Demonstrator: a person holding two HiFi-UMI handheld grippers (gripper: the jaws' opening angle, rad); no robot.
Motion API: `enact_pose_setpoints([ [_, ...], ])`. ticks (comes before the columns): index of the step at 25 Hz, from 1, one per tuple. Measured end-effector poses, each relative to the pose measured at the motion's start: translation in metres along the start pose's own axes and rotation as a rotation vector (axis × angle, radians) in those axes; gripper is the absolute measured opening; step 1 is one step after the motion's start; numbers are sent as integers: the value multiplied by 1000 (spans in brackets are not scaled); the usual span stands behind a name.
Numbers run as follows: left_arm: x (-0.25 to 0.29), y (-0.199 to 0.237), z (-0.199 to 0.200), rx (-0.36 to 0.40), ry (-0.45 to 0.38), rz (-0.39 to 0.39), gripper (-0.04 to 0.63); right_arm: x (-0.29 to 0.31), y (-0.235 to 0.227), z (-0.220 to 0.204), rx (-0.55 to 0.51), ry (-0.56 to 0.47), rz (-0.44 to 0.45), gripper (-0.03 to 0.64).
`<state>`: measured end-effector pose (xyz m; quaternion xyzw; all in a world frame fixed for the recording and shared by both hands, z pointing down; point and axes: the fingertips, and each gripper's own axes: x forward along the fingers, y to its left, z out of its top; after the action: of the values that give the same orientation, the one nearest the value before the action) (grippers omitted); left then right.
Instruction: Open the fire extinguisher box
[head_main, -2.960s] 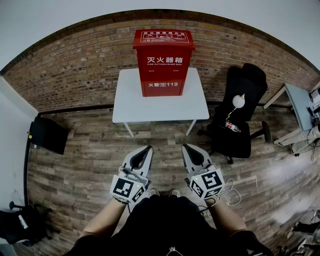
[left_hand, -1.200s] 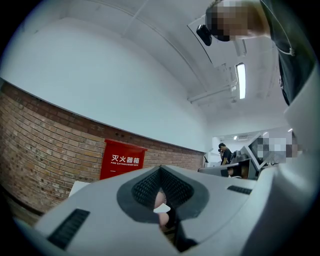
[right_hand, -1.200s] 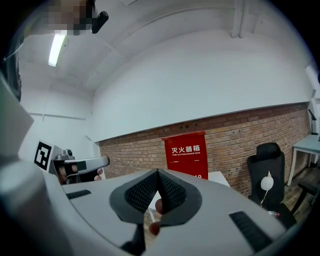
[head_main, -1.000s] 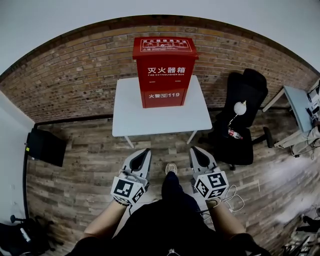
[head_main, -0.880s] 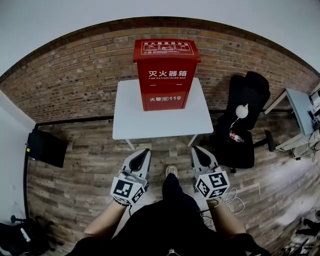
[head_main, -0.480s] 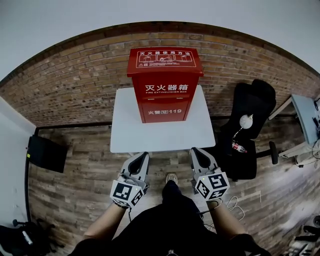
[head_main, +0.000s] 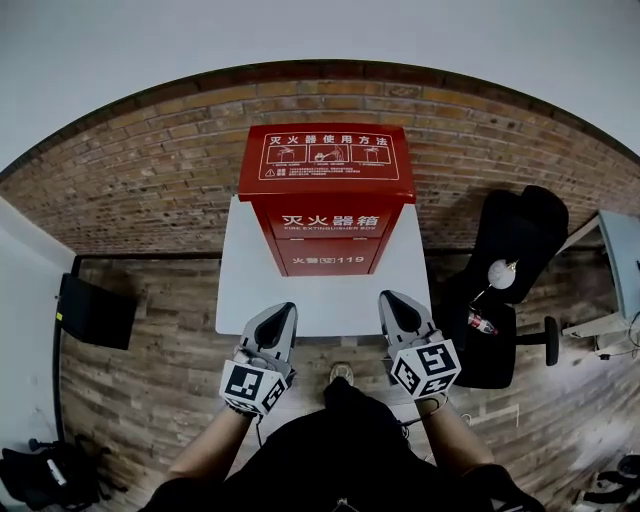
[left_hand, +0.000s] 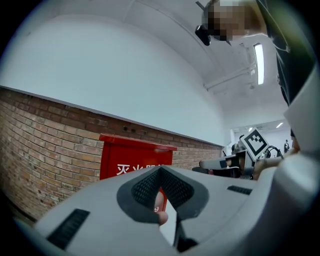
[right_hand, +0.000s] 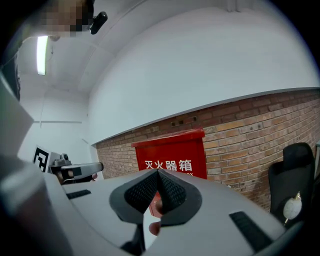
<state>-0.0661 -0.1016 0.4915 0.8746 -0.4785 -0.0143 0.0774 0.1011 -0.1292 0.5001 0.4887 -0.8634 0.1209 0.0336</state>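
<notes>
head view: fire extinguisher box (head_main: 325, 200) closed, upright on white table (head_main: 245, 300); left gripper (head_main: 283, 311), right gripper (head_main: 388, 301) over table's near edge | left gripper view: jaws together, empty | right gripper view: jaws together, empty, box ahead

The location was an office-type workroom, fitted out plainly rather than as a home. Indicators were as follows:

- A brick wall (head_main: 150, 170) ran below a plain white upper wall (head_main: 320, 40).
- The floor (head_main: 150, 370) was of wood-look planks.
- A black swivel office chair (head_main: 515, 250) on castors stood at the right, near the corner of a grey desk (head_main: 625, 265).
- A tube light (left_hand: 258, 62) was fixed to the white ceiling.
- A red fire extinguisher box (head_main: 325, 190) stood on a small white table (head_main: 240, 300) set against the brick wall.
</notes>
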Motion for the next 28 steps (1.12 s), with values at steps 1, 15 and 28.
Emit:
enact_pose_setpoints([
  [1,9,4,2,-2,-3,5,44,8,-6,4,-2,4,11,18],
  [15,109,41,27,10,-25,43,44,96,-53,45,-45,25,132,18],
  [28,110,58,28,22,-10,-9,44,114,-37,45,-35,48,100,18],
])
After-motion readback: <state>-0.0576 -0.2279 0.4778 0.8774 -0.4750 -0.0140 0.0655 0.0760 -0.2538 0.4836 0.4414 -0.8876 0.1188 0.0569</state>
